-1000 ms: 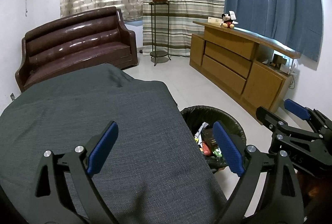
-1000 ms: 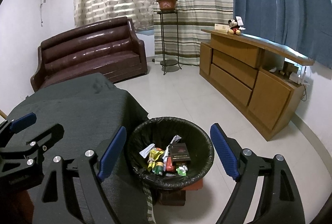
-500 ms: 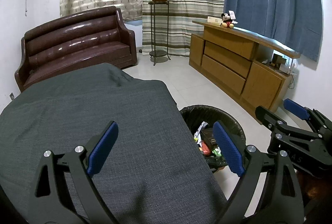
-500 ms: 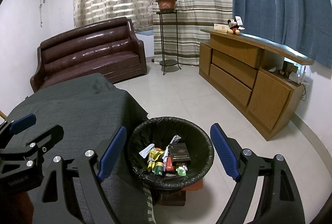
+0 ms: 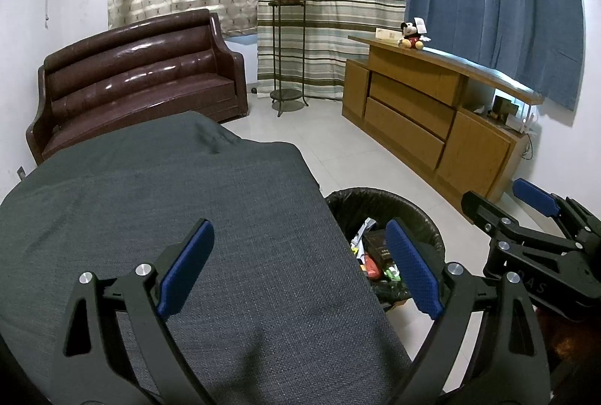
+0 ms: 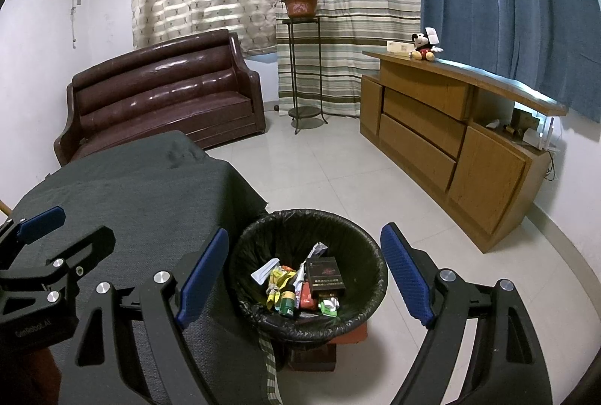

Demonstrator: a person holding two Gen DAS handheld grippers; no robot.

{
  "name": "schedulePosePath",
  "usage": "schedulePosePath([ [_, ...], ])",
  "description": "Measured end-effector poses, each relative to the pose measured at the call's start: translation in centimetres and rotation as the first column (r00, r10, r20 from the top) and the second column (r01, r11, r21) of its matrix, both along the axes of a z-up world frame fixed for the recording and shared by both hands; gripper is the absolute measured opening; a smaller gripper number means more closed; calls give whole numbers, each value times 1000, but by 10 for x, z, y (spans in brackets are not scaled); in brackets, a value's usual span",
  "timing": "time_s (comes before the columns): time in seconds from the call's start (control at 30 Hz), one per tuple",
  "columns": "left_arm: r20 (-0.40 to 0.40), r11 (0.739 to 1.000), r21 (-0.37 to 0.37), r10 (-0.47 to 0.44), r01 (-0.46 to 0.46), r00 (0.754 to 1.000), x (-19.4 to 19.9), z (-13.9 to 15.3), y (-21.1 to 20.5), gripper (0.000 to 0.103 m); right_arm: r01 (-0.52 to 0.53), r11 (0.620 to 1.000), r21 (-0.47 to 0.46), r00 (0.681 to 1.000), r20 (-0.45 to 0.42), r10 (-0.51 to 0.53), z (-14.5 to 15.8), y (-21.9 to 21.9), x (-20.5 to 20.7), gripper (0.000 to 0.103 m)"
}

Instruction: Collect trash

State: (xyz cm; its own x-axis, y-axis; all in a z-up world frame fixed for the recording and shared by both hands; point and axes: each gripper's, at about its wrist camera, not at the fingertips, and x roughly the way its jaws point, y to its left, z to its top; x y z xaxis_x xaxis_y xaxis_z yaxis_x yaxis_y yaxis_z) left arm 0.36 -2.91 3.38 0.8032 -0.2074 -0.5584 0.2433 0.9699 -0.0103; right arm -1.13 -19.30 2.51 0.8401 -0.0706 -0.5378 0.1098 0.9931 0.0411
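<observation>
Both tools empty, jaws spread wide. Left tool (image 5: 298, 273) hangs over the grey-cloth counter (image 5: 169, 217), right tool (image 6: 304, 277) sits above the trash bin (image 6: 263, 239), which stands on the floor just beside the counter's edge.

Trash (image 6: 304, 286) is already in the bin: a dark box, white wrapper, yellow and green packets, a small green-capped bottle. Counter cloth shows nothing loose in either view.

Judgement: collection step looks done or near done; nothing gripped, nothing left on the counter that I can see. If anything remains, next move calls for scanning the floor and the near counter edge, then closing a tool on it and carrying it over the bin mouth. Otherwise the black liner (image 6: 360, 239) is the next candidate to gather, needs a pinch on the rim fold.

Hard to make out:
- Near edge of counter is cut off by the left tool's frame and by the bottom of the picture.
- Bin base is hidden; some reddish-brown block sits under it, can't tell what.
- Striped strip hangs down by the bin front, can't tell whether it's part of the counter cloth.
- Left view shows only a slice of the bin contents.
</observation>
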Motion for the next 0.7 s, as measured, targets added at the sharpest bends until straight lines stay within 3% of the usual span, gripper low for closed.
schedulePosePath([
  [0.7,1,1000,1,2,-2,1000,0,1,1,90,-1,1000,0,1000,-1,1,0,0,0,81],
])
